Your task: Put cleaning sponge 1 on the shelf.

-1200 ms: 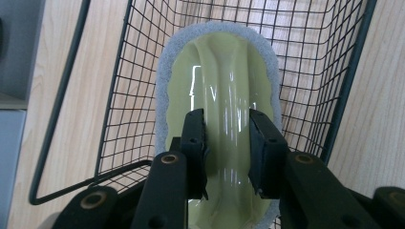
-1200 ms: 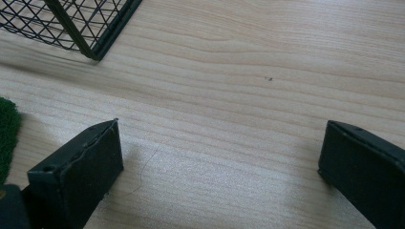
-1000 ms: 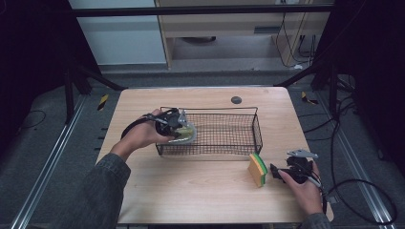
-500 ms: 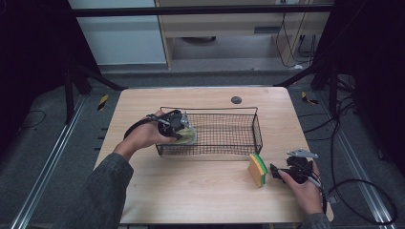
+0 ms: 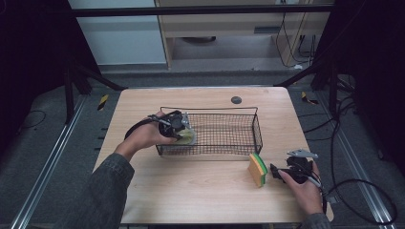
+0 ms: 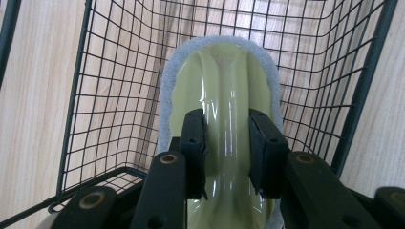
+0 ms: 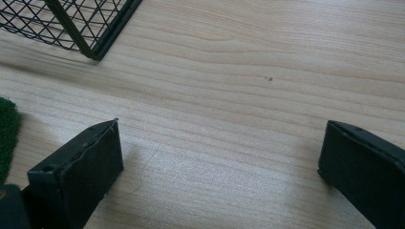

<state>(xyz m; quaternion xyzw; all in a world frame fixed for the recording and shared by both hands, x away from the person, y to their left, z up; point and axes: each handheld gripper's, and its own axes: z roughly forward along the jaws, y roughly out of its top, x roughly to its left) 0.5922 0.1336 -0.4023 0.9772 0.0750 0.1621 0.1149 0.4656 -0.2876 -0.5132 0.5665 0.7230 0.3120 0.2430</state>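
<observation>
My left gripper (image 6: 227,155) is shut on a pale green scrubber with a grey fuzzy rim (image 6: 224,86), held inside the left end of a black wire basket (image 6: 110,71). In the high view the left gripper (image 5: 180,130) holds that scrubber (image 5: 187,137) just over the basket's (image 5: 239,145) near-left corner. A yellow and green sponge (image 5: 258,170) stands on edge on the table in front of the basket's right end. My right gripper (image 5: 276,171) rests just right of the sponge. In its own view the right gripper (image 7: 219,157) stands open over bare wood, the sponge's green edge (image 7: 7,138) at far left.
The light wooden table (image 5: 200,195) has a small dark round disc (image 5: 236,99) near its far edge. A basket corner (image 7: 90,43) shows top left in the right gripper view. Cables trail from both grippers; dark frame legs and floor surround the table.
The left gripper with the scrubber has shifted slightly toward the basket's near-left corner. The right hand and sponge have stayed put.
</observation>
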